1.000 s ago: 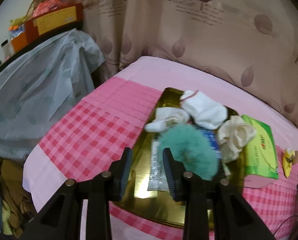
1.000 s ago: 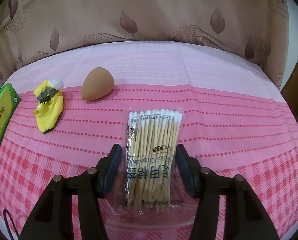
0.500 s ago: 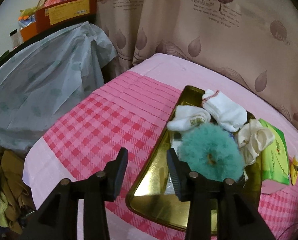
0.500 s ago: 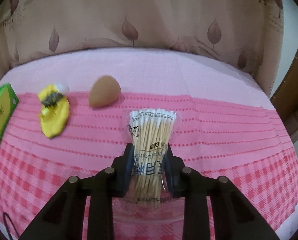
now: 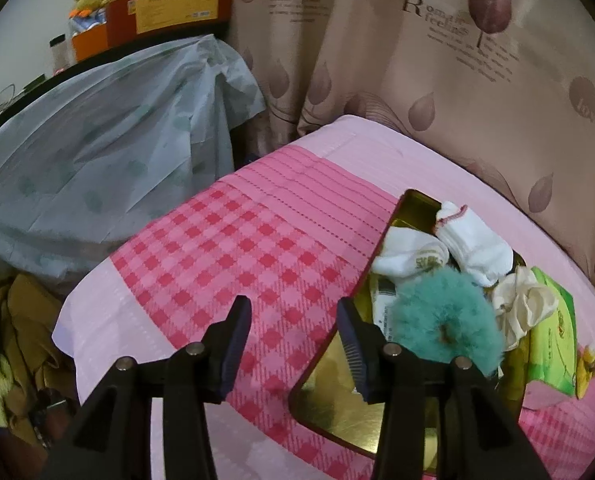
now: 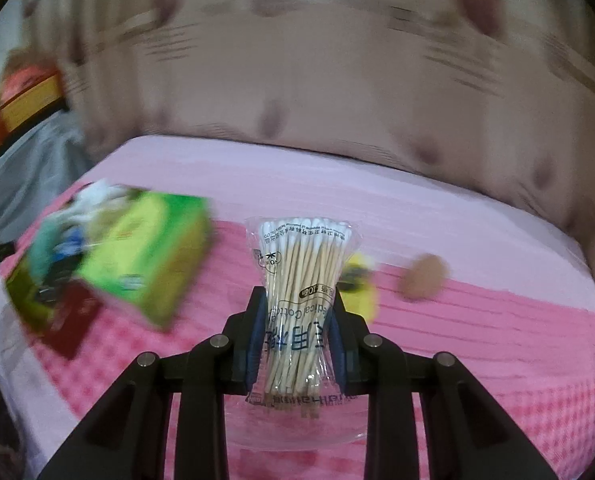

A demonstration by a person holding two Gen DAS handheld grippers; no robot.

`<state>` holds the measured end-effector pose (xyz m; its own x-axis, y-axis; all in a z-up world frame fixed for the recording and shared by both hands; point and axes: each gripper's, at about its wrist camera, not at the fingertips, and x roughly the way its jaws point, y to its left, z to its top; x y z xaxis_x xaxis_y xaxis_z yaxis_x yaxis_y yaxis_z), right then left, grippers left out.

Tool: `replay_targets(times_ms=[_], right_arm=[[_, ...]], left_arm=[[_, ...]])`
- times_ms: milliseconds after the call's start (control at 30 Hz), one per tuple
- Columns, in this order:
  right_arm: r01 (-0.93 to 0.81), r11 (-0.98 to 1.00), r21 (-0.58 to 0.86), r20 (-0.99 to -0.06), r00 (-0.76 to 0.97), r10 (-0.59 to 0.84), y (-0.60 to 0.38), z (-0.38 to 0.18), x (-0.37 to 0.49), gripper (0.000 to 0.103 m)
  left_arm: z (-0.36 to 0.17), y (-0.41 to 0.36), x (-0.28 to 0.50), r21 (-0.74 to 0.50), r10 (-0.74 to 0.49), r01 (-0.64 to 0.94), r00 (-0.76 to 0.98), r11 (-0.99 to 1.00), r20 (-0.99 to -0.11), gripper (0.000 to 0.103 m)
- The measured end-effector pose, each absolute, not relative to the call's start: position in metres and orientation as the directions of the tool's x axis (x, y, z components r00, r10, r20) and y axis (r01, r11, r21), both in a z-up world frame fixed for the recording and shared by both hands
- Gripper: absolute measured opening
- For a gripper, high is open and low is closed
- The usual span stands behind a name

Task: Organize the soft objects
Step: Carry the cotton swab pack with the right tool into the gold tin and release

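Between right tool [image 6: 297, 336] pads, swab pack [image 6: 303, 280]

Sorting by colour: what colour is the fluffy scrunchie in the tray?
Teal green; the fluffy scrunchie shows best in the left wrist view, lying in the gold tray.

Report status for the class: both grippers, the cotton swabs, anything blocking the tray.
Left gripper open, empty, jaws just widened. Right gripper shut on cotton swab pack. Gold tray crowded: teal puff, white socks.
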<state>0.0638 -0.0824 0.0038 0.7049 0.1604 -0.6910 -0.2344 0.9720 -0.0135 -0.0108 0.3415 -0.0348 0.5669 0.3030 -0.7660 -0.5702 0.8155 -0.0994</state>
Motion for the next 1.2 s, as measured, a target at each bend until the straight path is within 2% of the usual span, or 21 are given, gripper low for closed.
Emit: replay_targets(times_ms=[200, 467, 700, 1000, 1133, 1200], right_arm=[[-0.409, 0.912, -0.02, -0.694, 0.663, 0.282, 0.003, 0.016, 0.059, 0.026], [-0.555, 0.83, -0.06, -0.725, 0.595, 0.345, 0.093, 0.011, 0.064, 0.026], [-0.599, 0.798, -0.061, -0.771, 0.536, 0.343, 0.141, -0.014, 0.072, 0.026], [-0.629, 0.776, 0.046, -0.785, 0.457, 0.418, 0.17, -0.026, 0.075, 0.026], [-0.641, 0.766, 0.044, -0.791, 0.446, 0.419, 0.18, -0.032, 0.074, 0.026], [-0.648, 0.761, 0.038, -0.793, 0.444, 0.418, 0.183, -0.033, 0.073, 0.03]], left_arm=[[-0.027, 0.356, -0.019, -0.14, 0.302, -0.604, 0.569, 0.784, -0.765, 0.046], [-0.021, 0.379, -0.03, -0.164, 0.326, -0.654, 0.559, 0.738, -0.762, 0.047], [-0.02, 0.392, -0.035, -0.181, 0.33, -0.671, 0.559, 0.719, -0.76, 0.047], [-0.023, 0.399, -0.035, -0.185, 0.33, -0.683, 0.55, 0.707, -0.767, 0.047], [-0.024, 0.398, -0.034, -0.183, 0.328, -0.68, 0.549, 0.71, -0.769, 0.047], [-0.025, 0.397, -0.034, -0.18, 0.329, -0.68, 0.548, 0.711, -0.769, 0.047]])
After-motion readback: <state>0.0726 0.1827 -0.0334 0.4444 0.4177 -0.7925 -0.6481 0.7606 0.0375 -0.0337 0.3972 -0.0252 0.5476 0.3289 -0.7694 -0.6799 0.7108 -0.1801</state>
